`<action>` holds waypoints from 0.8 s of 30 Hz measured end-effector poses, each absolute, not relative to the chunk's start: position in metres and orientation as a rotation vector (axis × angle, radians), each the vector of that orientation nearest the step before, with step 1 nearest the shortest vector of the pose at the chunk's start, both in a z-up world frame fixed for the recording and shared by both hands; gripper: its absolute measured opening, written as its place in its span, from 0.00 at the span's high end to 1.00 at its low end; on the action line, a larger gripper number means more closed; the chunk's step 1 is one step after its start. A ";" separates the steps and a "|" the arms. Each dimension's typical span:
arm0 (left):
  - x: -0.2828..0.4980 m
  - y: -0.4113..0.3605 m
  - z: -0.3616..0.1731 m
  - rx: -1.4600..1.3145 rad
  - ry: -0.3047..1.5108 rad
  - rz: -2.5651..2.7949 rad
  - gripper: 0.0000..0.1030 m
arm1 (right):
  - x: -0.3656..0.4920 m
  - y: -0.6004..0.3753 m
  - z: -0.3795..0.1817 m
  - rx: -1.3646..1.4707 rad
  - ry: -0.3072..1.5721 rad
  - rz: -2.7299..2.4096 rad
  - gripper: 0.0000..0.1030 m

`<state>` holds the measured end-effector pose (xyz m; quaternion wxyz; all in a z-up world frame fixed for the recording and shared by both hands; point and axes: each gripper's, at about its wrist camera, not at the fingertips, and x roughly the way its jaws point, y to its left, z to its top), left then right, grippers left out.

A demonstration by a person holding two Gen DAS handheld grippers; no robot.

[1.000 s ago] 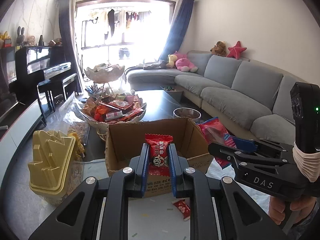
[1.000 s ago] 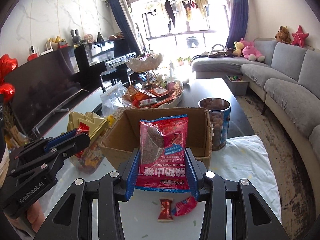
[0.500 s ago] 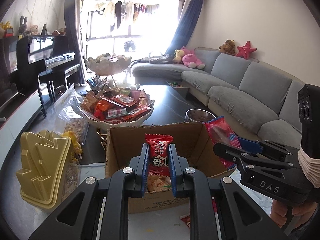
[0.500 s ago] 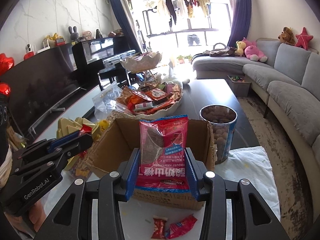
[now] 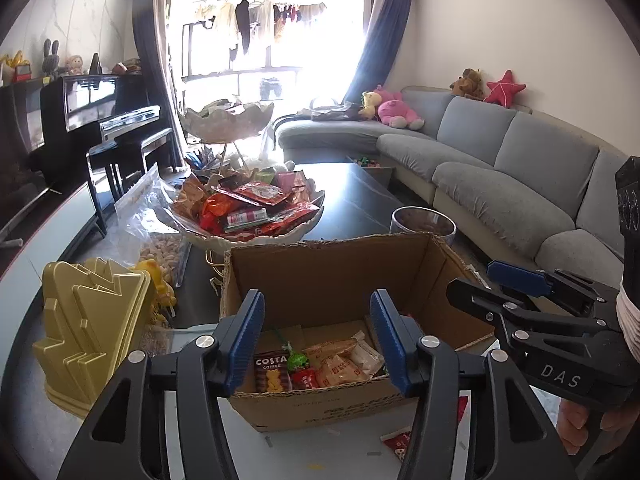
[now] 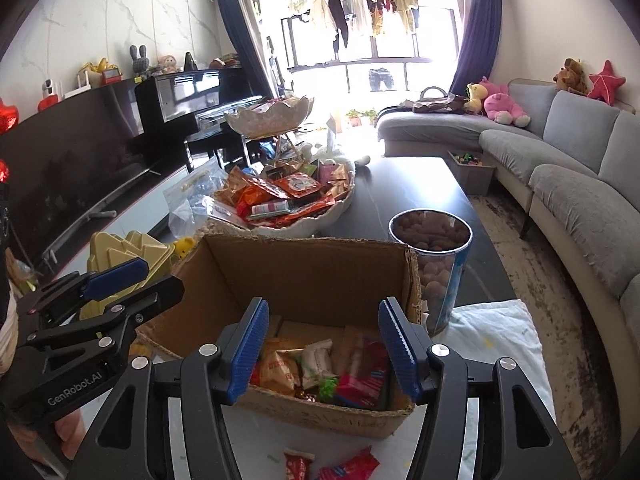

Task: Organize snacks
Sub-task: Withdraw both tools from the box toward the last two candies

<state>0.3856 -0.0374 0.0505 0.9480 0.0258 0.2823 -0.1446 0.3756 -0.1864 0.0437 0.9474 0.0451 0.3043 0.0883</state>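
An open cardboard box stands on the table and holds several snack packets. My left gripper is open and empty just above the box's near edge. My right gripper is open and empty over the box too. A red packet lies in the box on the right. Each gripper shows in the other's view, the right one and the left one. Small red packets lie on the table in front of the box.
A white bowl heaped with snacks stands behind the box. A round tin of nuts is at the box's right. A yellow plastic container and clear bags are at the left. A grey sofa runs along the right.
Both grippers moved forward over the box and opened. The small red packet left the left gripper and the big red packet left the right one; both dropped into the box.
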 end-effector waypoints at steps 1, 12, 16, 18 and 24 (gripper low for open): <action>0.382 -0.038 0.051 0.055 0.569 -0.292 0.44 | 0.373 -0.187 0.044 0.093 0.615 0.181 0.43; 0.342 -0.048 0.052 0.092 0.534 -0.291 0.36 | 0.338 -0.200 0.041 0.121 0.605 0.188 0.43; 0.335 -0.054 0.042 0.101 0.559 -0.306 0.36 | 0.327 -0.205 0.031 0.139 0.626 0.186 0.43; 0.333 -0.057 0.036 0.101 0.575 -0.313 0.36 | 0.324 -0.207 0.024 0.145 0.643 0.184 0.43; 0.332 -0.070 0.011 0.113 0.643 -0.328 0.36 | 0.317 -0.215 -0.006 0.176 0.722 0.179 0.43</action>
